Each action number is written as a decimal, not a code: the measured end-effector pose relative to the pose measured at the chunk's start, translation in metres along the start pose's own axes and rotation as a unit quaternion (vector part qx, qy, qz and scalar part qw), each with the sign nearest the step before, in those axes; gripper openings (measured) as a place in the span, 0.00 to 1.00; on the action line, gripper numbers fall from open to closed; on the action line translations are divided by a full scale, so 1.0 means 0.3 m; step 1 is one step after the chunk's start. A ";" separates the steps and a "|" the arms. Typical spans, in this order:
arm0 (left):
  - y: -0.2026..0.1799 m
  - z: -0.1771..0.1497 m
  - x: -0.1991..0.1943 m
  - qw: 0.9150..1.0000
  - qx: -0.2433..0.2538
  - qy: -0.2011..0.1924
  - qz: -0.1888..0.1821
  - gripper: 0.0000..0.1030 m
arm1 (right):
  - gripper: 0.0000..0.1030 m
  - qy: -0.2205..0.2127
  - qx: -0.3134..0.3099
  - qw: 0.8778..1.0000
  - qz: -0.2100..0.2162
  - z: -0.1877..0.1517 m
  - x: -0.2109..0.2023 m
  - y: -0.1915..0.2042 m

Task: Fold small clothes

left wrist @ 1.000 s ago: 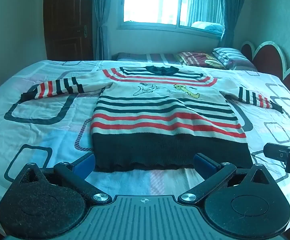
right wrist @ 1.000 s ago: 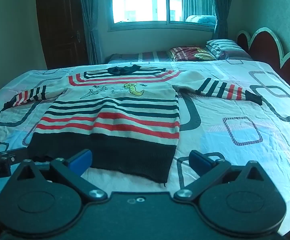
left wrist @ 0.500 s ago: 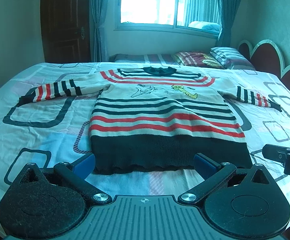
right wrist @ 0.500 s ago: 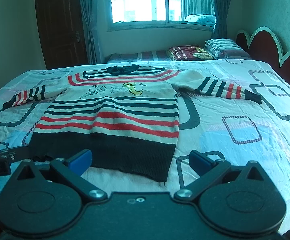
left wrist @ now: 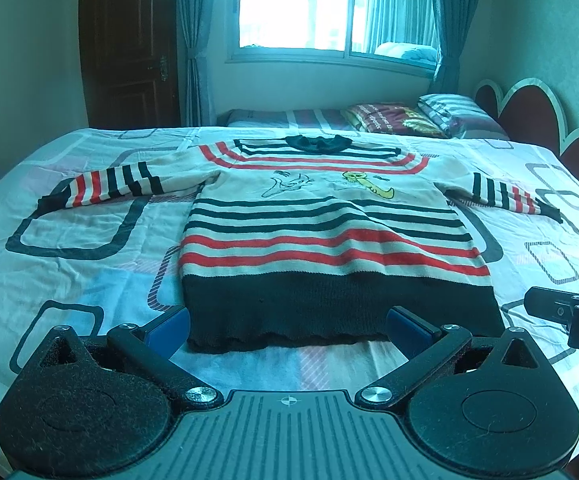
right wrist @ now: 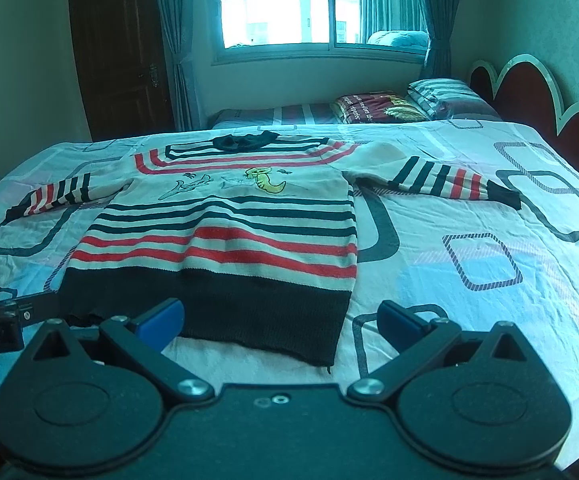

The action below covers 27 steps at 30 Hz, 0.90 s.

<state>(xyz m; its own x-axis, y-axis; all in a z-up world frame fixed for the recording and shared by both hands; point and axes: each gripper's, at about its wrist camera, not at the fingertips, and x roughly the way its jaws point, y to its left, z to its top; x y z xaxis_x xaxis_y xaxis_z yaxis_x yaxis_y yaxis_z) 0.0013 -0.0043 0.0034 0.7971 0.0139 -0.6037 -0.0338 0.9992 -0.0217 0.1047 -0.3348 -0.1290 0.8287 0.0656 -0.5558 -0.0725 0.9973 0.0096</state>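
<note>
Over the last second the left gripper [left wrist: 287, 326] tilts upward a little — in its view the sweater [left wrist: 329, 240] slides down toward six o'clock, and more of the window [left wrist: 329, 4] shows at twelve. In the right wrist view the sweater's hem [right wrist: 209, 304] drifts slightly toward six o'clock — a much smaller shift.

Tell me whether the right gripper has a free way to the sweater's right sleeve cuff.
Probably yes: the right gripper is open, and only bare bedsheet lies between it and the sweater's right sleeve cuff.
</note>
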 end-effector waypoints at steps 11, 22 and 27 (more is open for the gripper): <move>0.005 0.003 -0.001 1.000 0.000 0.000 -0.001 1.00 | 1.00 -0.002 -0.003 1.000 0.000 0.000 -0.003 0.007; 0.009 0.010 -0.005 1.000 0.003 -0.002 0.001 1.00 | 1.00 -0.005 -0.003 1.000 -0.001 0.002 -0.006 0.010; 0.005 0.011 -0.004 1.000 0.004 -0.002 0.001 1.00 | 0.99 -0.005 -0.003 1.000 0.000 0.003 -0.006 0.011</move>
<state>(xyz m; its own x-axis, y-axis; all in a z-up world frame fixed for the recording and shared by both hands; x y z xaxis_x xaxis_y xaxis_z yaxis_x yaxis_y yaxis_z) 0.0021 -0.0028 0.0066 0.7990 0.0166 -0.6011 -0.0317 0.9994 -0.0145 0.1035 -0.3317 -0.1273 0.8340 0.0655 -0.5478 -0.0758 0.9971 0.0038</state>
